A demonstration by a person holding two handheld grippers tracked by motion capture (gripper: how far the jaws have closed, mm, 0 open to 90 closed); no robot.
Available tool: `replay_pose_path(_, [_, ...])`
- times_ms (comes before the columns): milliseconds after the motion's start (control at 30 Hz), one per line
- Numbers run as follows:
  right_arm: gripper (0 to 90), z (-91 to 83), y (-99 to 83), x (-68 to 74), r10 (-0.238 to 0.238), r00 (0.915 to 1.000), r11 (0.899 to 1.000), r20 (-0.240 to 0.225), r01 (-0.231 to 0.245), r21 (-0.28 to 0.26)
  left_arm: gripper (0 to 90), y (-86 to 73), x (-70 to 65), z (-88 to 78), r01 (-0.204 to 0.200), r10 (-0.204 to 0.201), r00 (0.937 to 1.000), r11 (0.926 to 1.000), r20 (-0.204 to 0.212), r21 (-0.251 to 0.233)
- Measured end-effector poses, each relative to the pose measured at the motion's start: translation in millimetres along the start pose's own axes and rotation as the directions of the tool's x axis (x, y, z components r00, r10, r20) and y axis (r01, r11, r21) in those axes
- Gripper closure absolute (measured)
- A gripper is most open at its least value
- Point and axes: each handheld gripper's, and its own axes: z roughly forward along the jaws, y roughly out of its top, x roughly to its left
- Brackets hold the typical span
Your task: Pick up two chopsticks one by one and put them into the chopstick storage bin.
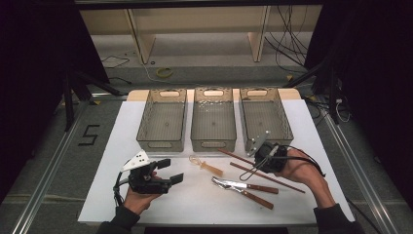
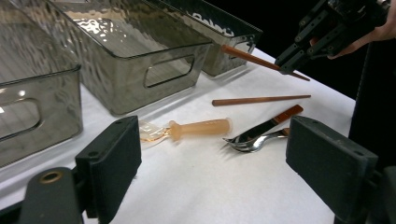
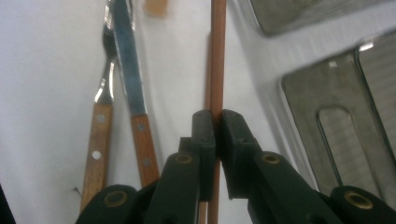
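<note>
My right gripper [image 1: 259, 163] is shut on a brown chopstick [image 1: 234, 156] and holds it above the white table, in front of the right-hand bin. In the right gripper view the chopstick [image 3: 217, 56] runs straight up between the closed jaws [image 3: 215, 116]. A second chopstick [image 1: 268, 178] lies flat on the table. A wooden-handled fork [image 3: 100, 135] and knife [image 3: 130, 79] lie side by side, and an orange translucent spoon [image 1: 205, 165] lies left of them. At the lower left my left gripper [image 1: 170, 171] stands open, empty, pointing at the cutlery.
Three grey see-through bins [image 1: 213, 119] stand in a row at the back of the white table top [image 1: 195, 204]. Beyond the table are cables on the floor and a wooden frame. Dark stands flank both sides.
</note>
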Motion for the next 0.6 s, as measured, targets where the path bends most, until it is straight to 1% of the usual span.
replay_pose_path(33, [84.9,0.1,2.5,1.3,-0.025,0.9997,1.0,-0.002,0.025,-0.005,17.8,2.2,-1.1,1.4,-0.003,0.003,1.0,0.9999,0.003,0.011])
replay_pose_path(100, [84.9,0.2,8.0,6.1,-0.042,0.9991,0.999,0.001,0.042,-0.007,17.9,6.4,-2.7,2.7,-0.026,0.026,0.9997,0.9989,0.005,0.039])
replay_pose_path(167, [84.9,0.5,12.8,9.5,-0.063,0.998,0.998,-0.002,0.063,-0.007,18.1,9.8,-3.4,4.1,-0.033,0.032,0.9994,0.9976,0.01,0.061])
replay_pose_path(200, [84.9,0.4,14.9,11.3,-0.069,0.9976,0.998,-0.004,0.069,0.001,18.1,11.5,-3.6,4.6,-0.037,0.036,0.9993,0.9967,0.013,0.072])
replay_pose_path(233, [84.9,0.9,16.9,13.1,-0.075,0.9972,0.997,-0.006,0.075,0.002,18.1,13.3,-4.0,5.6,-0.043,0.042,0.999,0.9955,0.016,0.084])
replay_pose_path(300, [84.9,2.3,19.9,15.1,-0.107,0.9942,0.994,-0.009,0.107,0.0,18.1,17.6,-6.0,7.8,-0.066,0.066,0.9978,0.9916,0.01,0.111])
replay_pose_path(367, [84.9,2.9,22.9,19.4,-0.103,0.9945,0.995,-0.014,0.104,0.009,17.9,22.7,-8.0,10.6,-0.089,0.089,0.996,0.9865,0.011,0.137])
replay_pose_path(400, [84.9,3.2,23.9,19.5,-0.131,0.9912,0.991,-0.016,0.131,0.015,17.8,25.3,-9.3,12.5,-0.098,0.098,0.9951,0.9842,0.013,0.147])
replay_pose_path(433, [84.9,3.4,25.2,21.9,-0.121,0.9924,0.993,-0.022,0.121,0.016,18.2,27.8,-10.4,14.7,-0.106,0.103,0.9943,0.9807,0.026,0.164])
replay_pose_path(467, [84.9,4.1,25.9,22.4,-0.141,0.9899,0.99,-0.019,0.141,0.012,20.2,30.1,-11.4,17.2,-0.117,0.112,0.9929,0.9766,0.038,0.18])
replay_pose_path(500, [84.9,4.2,26.9,23.1,-0.147,0.9888,0.989,-0.025,0.147,0.014,21.1,31.9,-12.8,20.2,-0.129,0.124,0.9915,0.9733,0.042,0.19])
replay_pose_path(533, [84.9,4.3,27.7,24.6,-0.141,0.9896,0.99,-0.027,0.142,0.019,21.4,33.6,-14.2,23.0,-0.144,0.138,0.9894,0.969,0.044,0.201])
replay_pose_path(567, [84.9,4.6,28.1,24.6,-0.159,0.9868,0.987,-0.033,0.159,0.021,21.7,35.2,-15.7,25.9,-0.158,0.151,0.9874,0.9639,0.05,0.215])
replay_pose_path(600, [84.9,5.3,28.7,25.5,-0.163,0.9862,0.986,-0.029,0.163,0.017,22.0,36.5,-17.2,29.0,-0.172,0.162,0.9849,0.9586,0.059,0.227])
